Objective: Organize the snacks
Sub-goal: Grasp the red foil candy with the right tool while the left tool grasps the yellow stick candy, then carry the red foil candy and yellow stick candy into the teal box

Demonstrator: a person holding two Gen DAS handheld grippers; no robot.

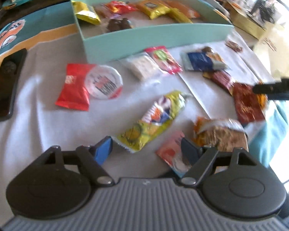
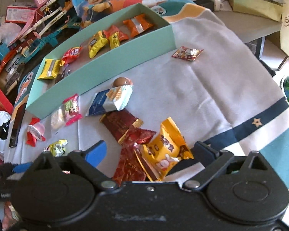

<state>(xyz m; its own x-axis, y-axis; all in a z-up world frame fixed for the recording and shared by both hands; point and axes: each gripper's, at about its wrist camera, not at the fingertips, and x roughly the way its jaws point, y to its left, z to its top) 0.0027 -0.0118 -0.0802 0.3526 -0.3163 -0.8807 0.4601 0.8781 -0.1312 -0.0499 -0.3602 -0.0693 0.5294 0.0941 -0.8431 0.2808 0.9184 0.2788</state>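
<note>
motion blur is smearing the print on the yellow-green packet [image 1: 154, 120] and the round cup lid [image 1: 104, 82], leaving both unreadable. the right finger of the left gripper [image 1: 146, 149] is covering part of a pink wrapper [image 1: 171, 152]. the right gripper [image 2: 151, 150] is hiding the lower end of the dark red packet [image 2: 129, 167]. the picture's edge is cutting off the black tray [image 1: 3, 84].

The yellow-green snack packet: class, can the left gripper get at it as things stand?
Probably yes: the yellow-green packet lies flat on the cloth just ahead of the open left gripper, nothing lying over it.
</note>
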